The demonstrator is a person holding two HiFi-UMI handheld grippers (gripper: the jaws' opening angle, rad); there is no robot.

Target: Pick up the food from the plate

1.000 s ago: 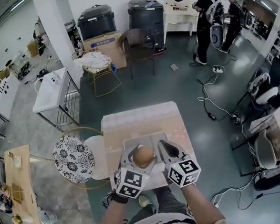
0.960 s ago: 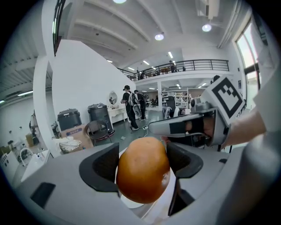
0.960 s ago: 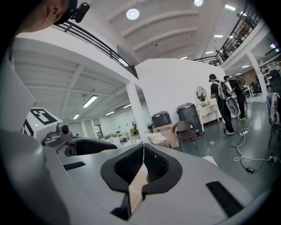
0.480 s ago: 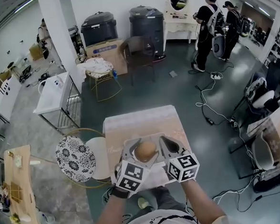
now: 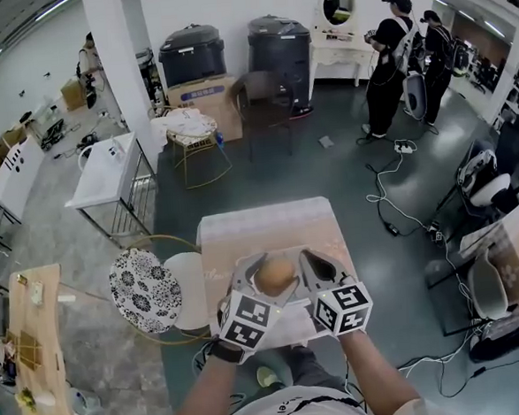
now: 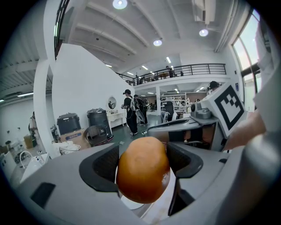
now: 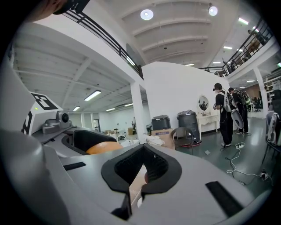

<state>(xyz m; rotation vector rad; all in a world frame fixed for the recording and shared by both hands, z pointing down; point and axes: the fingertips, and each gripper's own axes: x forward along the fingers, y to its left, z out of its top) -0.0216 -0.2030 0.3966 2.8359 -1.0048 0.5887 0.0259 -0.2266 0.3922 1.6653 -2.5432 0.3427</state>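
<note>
A round orange-brown piece of food (image 5: 276, 273) hangs above the pale table (image 5: 260, 222), with my left gripper (image 5: 273, 270) shut on it. In the left gripper view the food (image 6: 142, 176) fills the gap between both dark pads, and a bit of white plate (image 6: 131, 207) shows below it. My right gripper (image 5: 315, 262) hovers just right of the food, its jaws shut with nothing between them. In the right gripper view its pads (image 7: 153, 178) meet, and the food (image 7: 103, 147) shows at the left inside the other gripper.
A floral-cushioned stool (image 5: 143, 290) and a white round seat (image 5: 187, 291) stand left of the table. Cables (image 5: 391, 193) trail over the floor to the right. Two people (image 5: 390, 51) stand at the far back right, black bins (image 5: 193, 52) at the back.
The left gripper has kept its hold on the food and risen a little above the table. The right gripper has stayed shut beside it.
</note>
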